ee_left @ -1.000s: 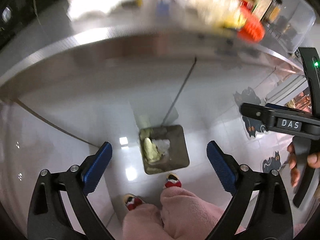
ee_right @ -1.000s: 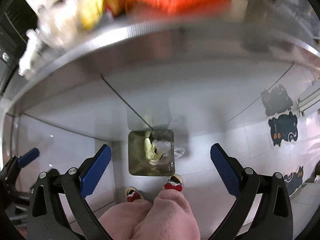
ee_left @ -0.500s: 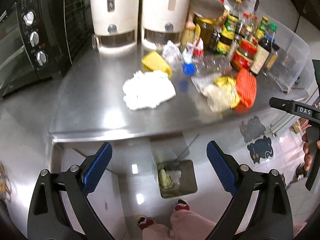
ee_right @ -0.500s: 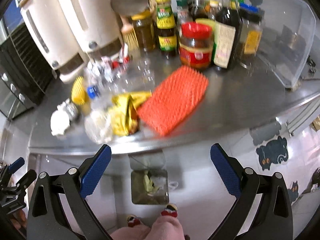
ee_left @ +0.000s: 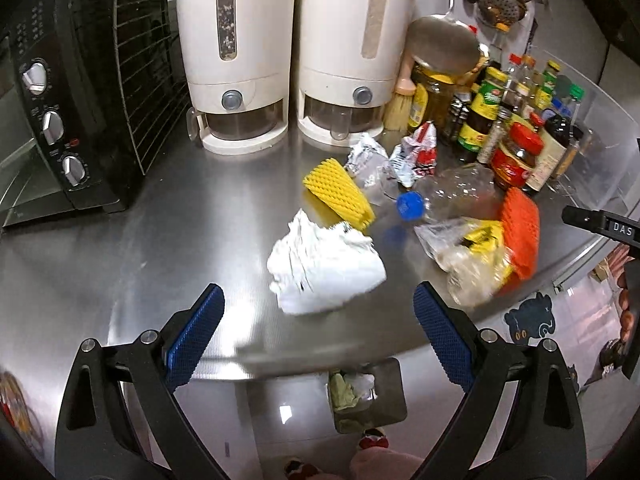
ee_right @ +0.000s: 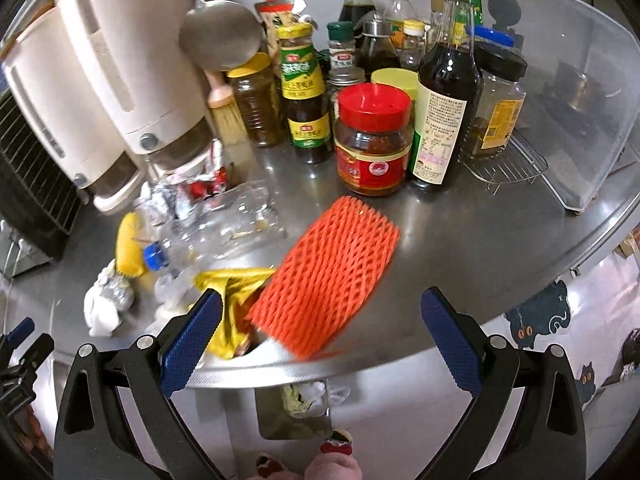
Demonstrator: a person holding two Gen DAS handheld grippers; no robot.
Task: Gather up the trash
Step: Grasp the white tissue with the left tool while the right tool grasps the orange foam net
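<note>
Trash lies on the steel counter (ee_left: 120, 248): a crumpled white tissue (ee_left: 324, 266), a yellow foam net (ee_left: 338, 194), an orange foam net (ee_right: 330, 272), a crushed clear bottle with a blue cap (ee_left: 410, 205), a yellow wrapper in a clear bag (ee_left: 472, 256) and foil wrappers (ee_left: 412, 152). My left gripper (ee_left: 318, 340) is open and empty, just short of the tissue. My right gripper (ee_right: 318, 340) is open and empty, with the orange net between its fingers' line. A metal trash bin (ee_left: 366, 396) with scraps stands on the floor below the counter edge.
Two white dispensers (ee_left: 236, 52) and a black oven (ee_left: 60, 92) stand at the back left. Sauce bottles and jars (ee_right: 372, 136) crowd the back right beside a clear plastic guard (ee_right: 580, 80). The person's slippers (ee_right: 336, 446) show by the bin.
Both grippers have risen from looking down at the floor bin to facing the counter top. The trash pile has come into view close ahead. Both jaws stay open.
</note>
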